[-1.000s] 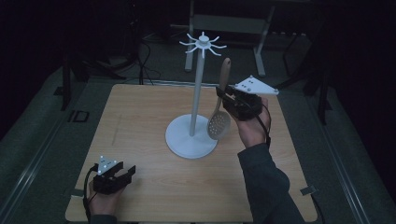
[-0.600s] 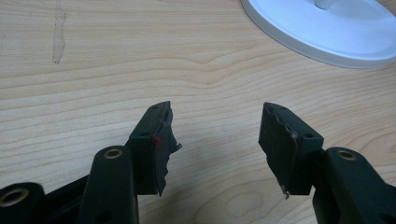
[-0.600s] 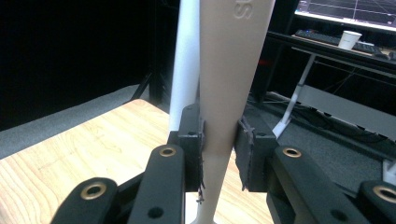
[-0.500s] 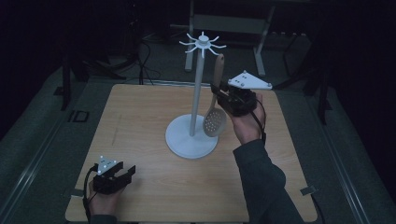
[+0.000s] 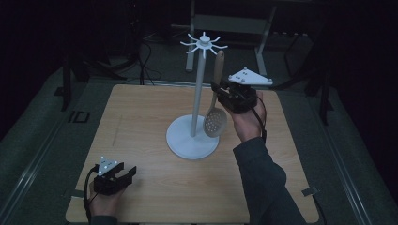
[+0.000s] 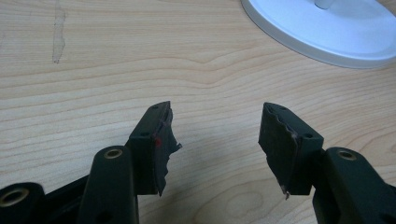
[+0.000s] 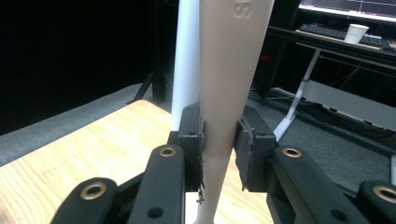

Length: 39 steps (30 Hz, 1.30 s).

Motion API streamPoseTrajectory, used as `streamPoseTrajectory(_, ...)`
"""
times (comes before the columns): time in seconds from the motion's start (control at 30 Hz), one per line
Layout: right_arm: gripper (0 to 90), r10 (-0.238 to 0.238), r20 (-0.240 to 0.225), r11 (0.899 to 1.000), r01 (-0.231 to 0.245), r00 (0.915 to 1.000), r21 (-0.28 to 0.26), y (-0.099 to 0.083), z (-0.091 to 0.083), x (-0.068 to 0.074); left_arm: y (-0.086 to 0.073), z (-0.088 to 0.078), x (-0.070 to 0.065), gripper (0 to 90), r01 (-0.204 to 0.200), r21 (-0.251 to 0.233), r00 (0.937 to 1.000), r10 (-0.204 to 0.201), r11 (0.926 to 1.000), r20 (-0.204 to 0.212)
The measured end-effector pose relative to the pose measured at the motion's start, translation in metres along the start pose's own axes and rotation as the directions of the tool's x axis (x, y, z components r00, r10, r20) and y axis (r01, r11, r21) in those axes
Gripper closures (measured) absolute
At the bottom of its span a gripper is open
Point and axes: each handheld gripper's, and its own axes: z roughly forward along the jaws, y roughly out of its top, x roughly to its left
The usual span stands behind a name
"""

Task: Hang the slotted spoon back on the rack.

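Observation:
A white hook stand (image 5: pixel 197 93) rises from its round base (image 5: pixel 187 140) in the middle of the wooden table (image 5: pixel 141 131). My right gripper (image 5: pixel 220 93) is shut on the handle of a beige slotted spoon (image 5: pixel 215 123), held upright just right of the pole, bowl down, handle tip near the top hooks (image 5: pixel 204 44). The right gripper view has the handle (image 7: pixel 229 74) pinched between both pads, the pole (image 7: pixel 186 60) right behind it. My left gripper (image 5: pixel 123 174) rests open at the table's near left corner. Its jaws stand wide apart above bare wood in the left gripper view (image 6: pixel 215 140).
The stand's base (image 6: pixel 327 32) lies ahead of the left gripper. Dark floor surrounds the table. A desk frame (image 5: pixel 234 23) stands behind it, and a paper cup (image 7: pixel 357 32) sits on a far desk.
The right hand has lifted the spoon a little and brought it closer to the pole, so the handle tip now sits near the hooks. The left gripper has not moved.

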Motion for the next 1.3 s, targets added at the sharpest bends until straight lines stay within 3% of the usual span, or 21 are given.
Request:
streamPoseTrajectory(1.03, 73.6, 0.004, -0.001, 0.999, -0.004, 1.0000, 0.038, 0.003, 0.020, 0.003, 0.000, -0.001, 0.001, 44.6, 0.003, -0.004, 1.0000, -0.003, 1.0000, 0.000)
streamPoseTrajectory(1.23, 71.7, 0.004, -0.022, 0.999, -0.004, 0.9998, 0.032, 0.002, 0.018, 0.002, 0.000, -0.001, 0.001, 44.7, 0.005, -0.006, 1.0000, -0.005, 1.0000, -0.001)
streamPoseTrajectory(1.3, 64.3, -0.004, -0.019, 1.000, 0.005, 0.9998, 0.024, 0.002, 0.016, 0.002, 0.000, -0.001, 0.001, 44.6, 0.002, -0.004, 1.0000, -0.002, 1.0000, 0.000)
